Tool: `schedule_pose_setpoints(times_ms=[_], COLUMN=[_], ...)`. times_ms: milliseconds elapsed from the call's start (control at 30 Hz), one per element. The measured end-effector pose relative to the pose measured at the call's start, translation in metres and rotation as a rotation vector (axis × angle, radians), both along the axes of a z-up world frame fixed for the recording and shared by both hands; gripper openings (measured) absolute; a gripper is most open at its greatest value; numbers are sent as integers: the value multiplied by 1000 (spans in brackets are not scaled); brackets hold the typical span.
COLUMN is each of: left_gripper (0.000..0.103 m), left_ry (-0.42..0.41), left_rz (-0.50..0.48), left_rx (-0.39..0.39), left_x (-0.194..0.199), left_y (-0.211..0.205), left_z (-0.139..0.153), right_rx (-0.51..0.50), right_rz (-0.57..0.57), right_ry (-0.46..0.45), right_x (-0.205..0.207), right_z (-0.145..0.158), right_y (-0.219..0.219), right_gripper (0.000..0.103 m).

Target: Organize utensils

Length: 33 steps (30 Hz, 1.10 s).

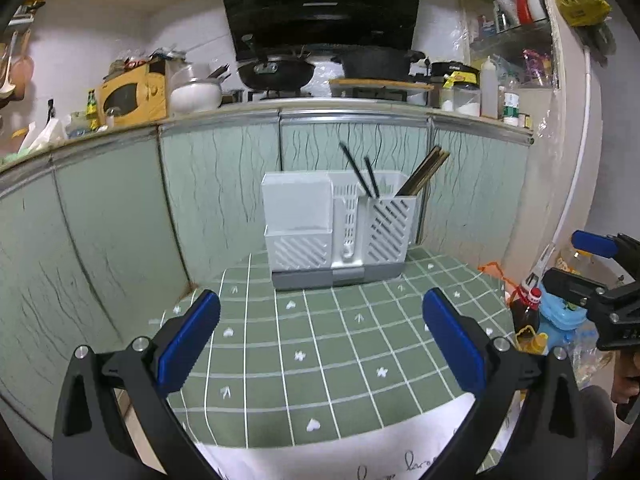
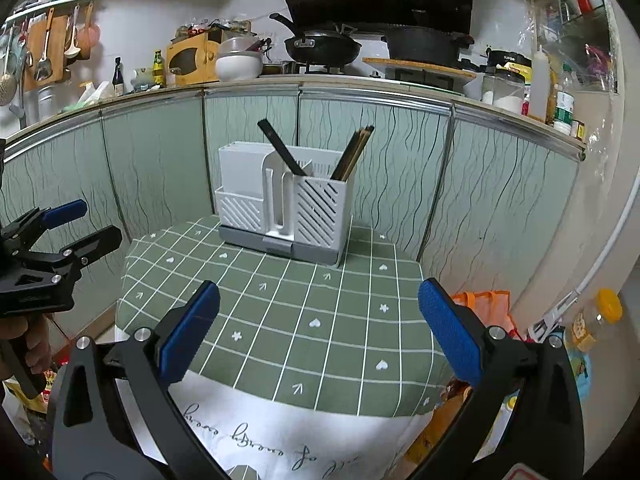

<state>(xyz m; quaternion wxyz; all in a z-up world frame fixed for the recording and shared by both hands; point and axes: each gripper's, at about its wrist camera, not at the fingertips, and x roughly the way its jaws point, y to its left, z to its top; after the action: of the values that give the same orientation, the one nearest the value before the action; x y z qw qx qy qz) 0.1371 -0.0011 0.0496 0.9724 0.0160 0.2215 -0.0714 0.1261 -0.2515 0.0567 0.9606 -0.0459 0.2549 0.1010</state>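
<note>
The utensil holder (image 1: pixel 338 226) stands upright at the far end of the surface (image 1: pixel 320 360), close against the pale green cabinet doors (image 1: pixel 224 184). It is a white plastic caddy on a grey base, with slotted fronts and a tall closed section on its left.

Two black chopsticks (image 1: pixel 362 174) stick up out of the middle of the holder. Their long axes run steeply upward and lean to the upper left, tips down inside the compartment. A bundle of brown chopsticks (image 1: pixel 424 174) sits in the right compartment, leaning the other way, its upper ends pointing up and to the right. In the right wrist view the black chopsticks (image 2: pixel 282 148) and the brown chopsticks (image 2: pixel 354 154) form a V above the utensil holder (image 2: pixel 286 212).

The surface (image 2: pixel 288 320) wears a green cloth with a white grid.

The left tool (image 1: pixel 320 340) hovers over the near part of the cloth, its blue-padded fingers spread wide, nothing between them. The right tool (image 2: pixel 318 334) is likewise spread wide and empty, well apart from the holder.
</note>
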Motion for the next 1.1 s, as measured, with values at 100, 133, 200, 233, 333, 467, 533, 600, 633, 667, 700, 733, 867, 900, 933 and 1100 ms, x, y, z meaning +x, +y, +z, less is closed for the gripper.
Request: schedule_pose_setpoints(times_ms=[100, 133, 200, 233, 333, 467, 533, 600, 633, 667, 700, 733, 867, 900, 933, 1100], left_gripper=[98, 98, 98, 98, 98, 98, 98, 98, 98, 98, 98, 98, 98, 98, 98, 98], left_ry=[-9, -7, -1, 0, -6, -13, -3, 5, 9, 13, 17, 20, 46, 56, 61, 80], left_rz=[21, 27, 33, 39, 49, 76, 90, 104, 114, 119, 121, 125, 140, 142, 142, 134], left_rx=[-12, -7, 5, 11, 29, 56, 70, 78, 79, 75, 68, 62, 47, 45, 42, 42], left_x=[-6, -9, -12, -14, -21, -29, -32, -34, -35, -36, -37, -38, -42, -43, -43, -45], left_y=[4, 4, 4, 4, 2, 2, 2, 3, 4, 5, 6, 6, 8, 8, 8, 8], left_z=[-9, -12, -17, -19, -23, -28, -32, -36, -38, -40, -42, -43, -50, -52, -54, -59], right_rx=[3, 4, 5, 5, -10, -13, -18, -24, -26, -24, -19, -14, 3, -2, -4, 23], right_rz=[-8, -11, -12, -13, -15, -15, -17, -25, -29, -32, -36, -41, -63, -67, -69, -65], right_ry=[-3, 0, 8, 8, 5, 13, 18, 18, 19, 22, 25, 33, 60, 63, 65, 71], right_x=[-7, -8, -12, -12, -17, -22, -25, -28, -30, -31, -32, -33, -36, -37, -38, -42], right_z=[-7, -9, -15, -17, -22, -30, -33, -38, -40, -42, -44, -46, -52, -52, -53, -53], right_y=[1, 2, 3, 3, 7, 9, 10, 10, 10, 9, 8, 8, 6, 6, 7, 6], right_gripper=[95, 95, 95, 95, 95, 95, 95, 95, 95, 95, 95, 95, 95, 95, 95, 95])
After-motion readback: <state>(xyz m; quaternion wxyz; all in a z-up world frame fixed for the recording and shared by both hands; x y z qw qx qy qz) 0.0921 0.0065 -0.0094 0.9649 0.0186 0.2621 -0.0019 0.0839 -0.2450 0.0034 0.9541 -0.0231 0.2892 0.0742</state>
